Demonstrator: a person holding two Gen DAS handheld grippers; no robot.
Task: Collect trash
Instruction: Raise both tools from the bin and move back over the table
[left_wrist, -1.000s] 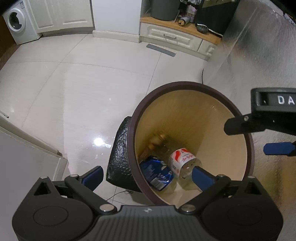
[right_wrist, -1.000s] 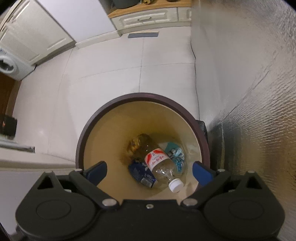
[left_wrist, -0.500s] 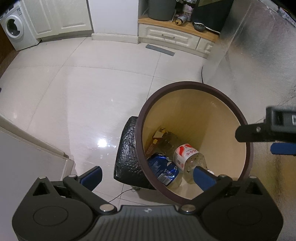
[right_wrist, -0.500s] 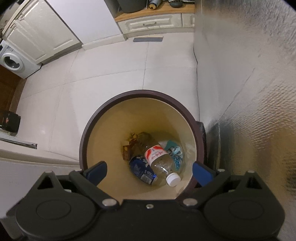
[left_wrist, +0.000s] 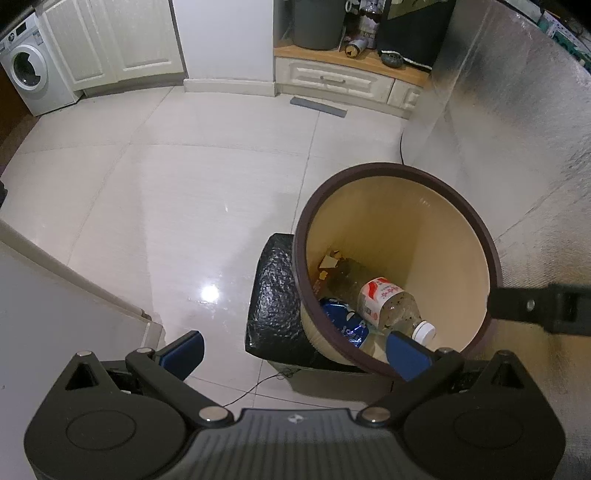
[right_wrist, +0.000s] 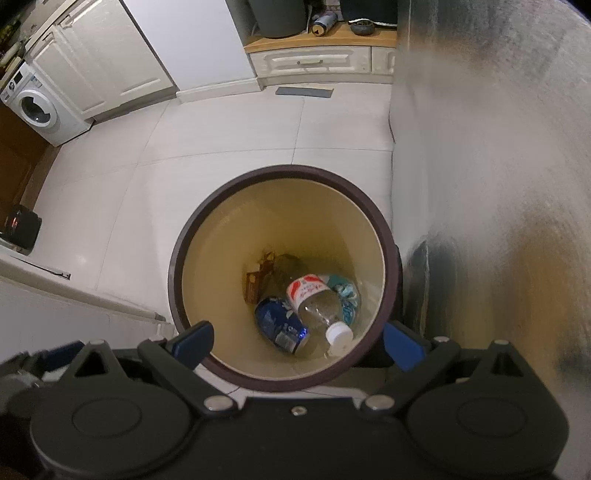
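Left gripper (left_wrist: 295, 352) in matte black plastic, ribbed grey centre panel with a small logo, two round embossed discs, silver pivot screws, blue finger pads (left_wrist: 408, 354), right gripper (right_wrist: 297, 345) likewise black with blue pads (right_wrist: 402, 349), silver screws

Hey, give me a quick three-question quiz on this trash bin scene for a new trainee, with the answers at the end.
1. True or false: the bottle in the bin has its white cap on.
2. Which lies beside the bottle in the bin? A) blue can B) green apple C) red cup
3. Fill in: the right claw and the left claw are both ____ and hold nothing.

Key: 1 true; 2 A; 3 open.
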